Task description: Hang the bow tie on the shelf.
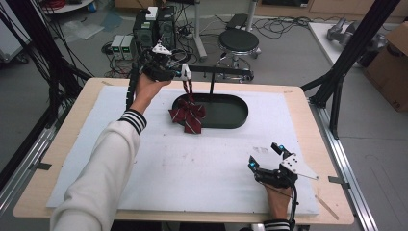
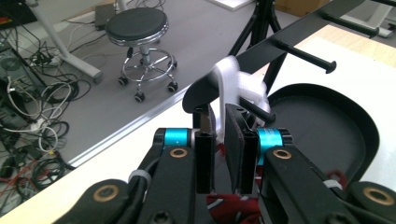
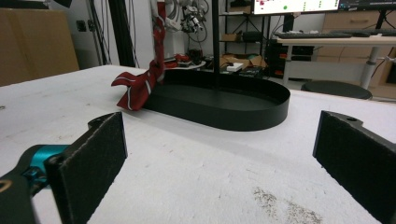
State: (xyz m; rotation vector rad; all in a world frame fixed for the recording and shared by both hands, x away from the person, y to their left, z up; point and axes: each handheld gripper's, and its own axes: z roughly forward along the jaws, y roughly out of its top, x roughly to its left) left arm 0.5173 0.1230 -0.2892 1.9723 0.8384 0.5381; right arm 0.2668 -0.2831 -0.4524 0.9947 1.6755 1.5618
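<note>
One black oval tray (image 1: 226,120) holds part of one red bow tie (image 1: 188,115); its white strap (image 2: 232,81) seems pinched by the left hand-held gripper (image 2: 217,114), while the right hand-held gripper (image 1: 263,156) gapes empty.

I see a dark red bow tie (image 1: 188,115) with thin pale stripes and a white strap (image 2: 232,84), a black oval tray (image 1: 226,111), a white mat (image 1: 202,163) on the pale wooden table (image 1: 77,125), and my black claws' cyan accents.
</note>
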